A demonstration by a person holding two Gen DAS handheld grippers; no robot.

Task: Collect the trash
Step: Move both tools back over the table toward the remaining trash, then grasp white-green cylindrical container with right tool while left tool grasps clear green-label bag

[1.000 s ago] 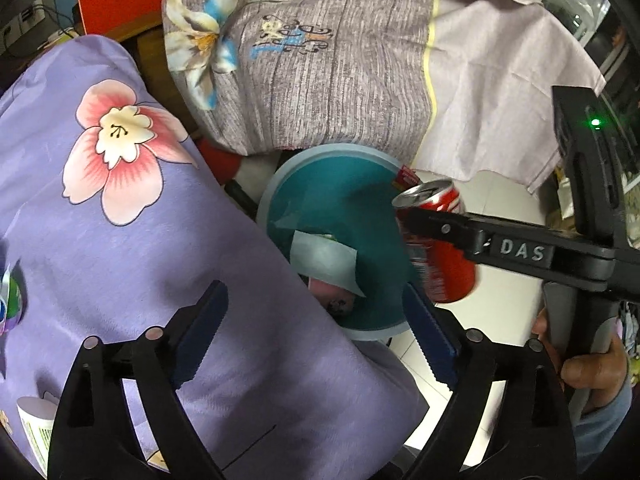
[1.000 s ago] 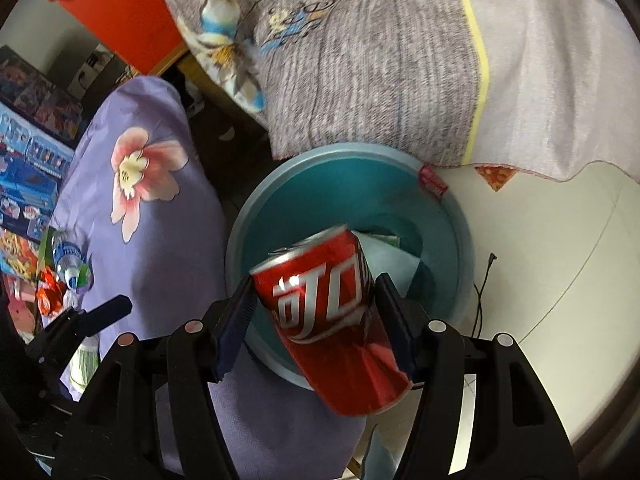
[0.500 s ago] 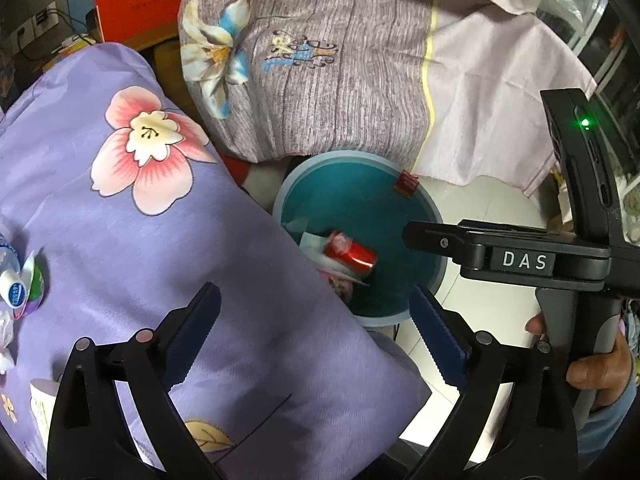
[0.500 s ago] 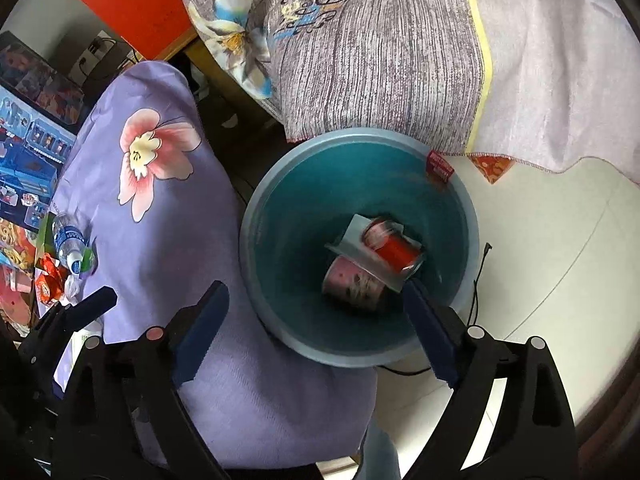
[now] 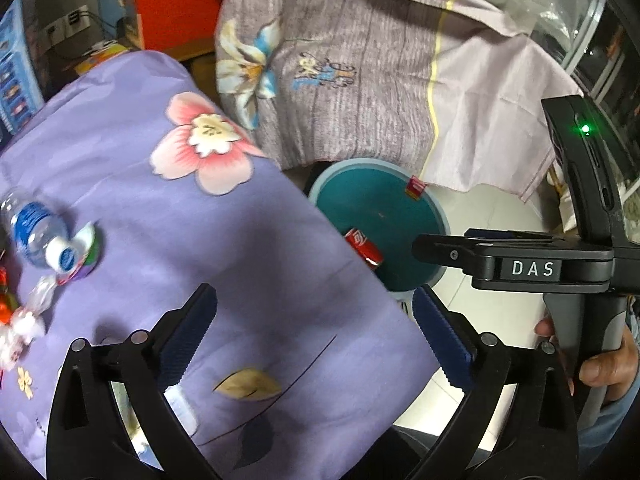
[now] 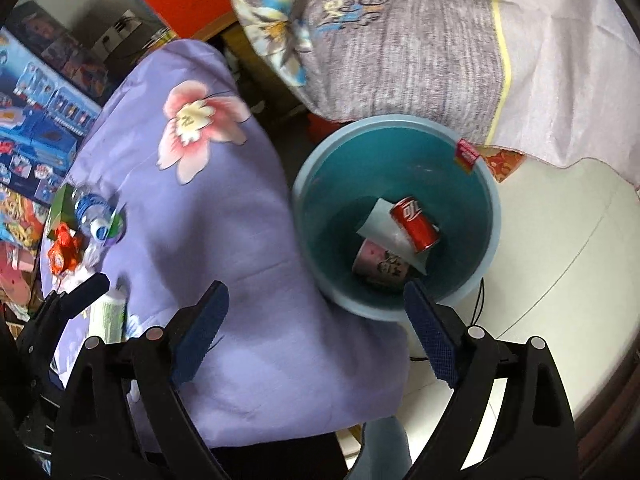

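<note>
A red soda can lies inside the teal bin, on a sheet of paper and beside a pink cup. My right gripper hangs open and empty above the bin's near rim. My left gripper is over the purple flowered cloth; its jaws are opening with nothing between them. From the left wrist, the can shows partly behind the cloth's edge in the bin. A clear water bottle and small wrappers lie on the cloth at the left.
A red wrapper and a white tube lie near the bottle. A grey flowered bedspread hangs behind the bin. Pale floor tiles spread to the right. A hand holds the right gripper's handle.
The right gripper opened and let go of the red can, which dropped into the bin. Both grippers rose and drew back over the purple cloth, bringing the bottle into view.
</note>
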